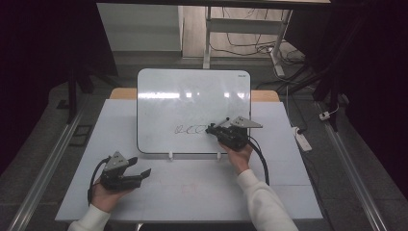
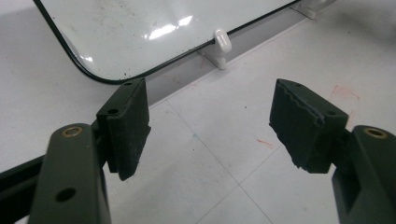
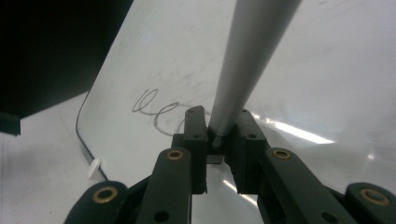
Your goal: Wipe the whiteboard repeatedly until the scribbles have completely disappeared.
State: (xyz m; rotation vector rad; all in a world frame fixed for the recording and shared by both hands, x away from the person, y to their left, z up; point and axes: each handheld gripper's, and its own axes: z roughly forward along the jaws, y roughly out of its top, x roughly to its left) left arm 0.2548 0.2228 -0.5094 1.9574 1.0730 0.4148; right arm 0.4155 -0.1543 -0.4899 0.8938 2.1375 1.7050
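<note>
A slim grey marker pen [image 3: 247, 60] sits clamped between the jaws of the right gripper [image 1: 215, 129], over the glossy white rounded-corner whiteboard [image 1: 192, 94], beside looping black scribbles [image 1: 189, 129]; the board stands on 2 small white clip feet [image 2: 222, 43] on the white table [image 1: 192, 192]; the left gripper [image 2: 210, 126] rests near the table's front edge, jaws apart, holding nothing.
</note>
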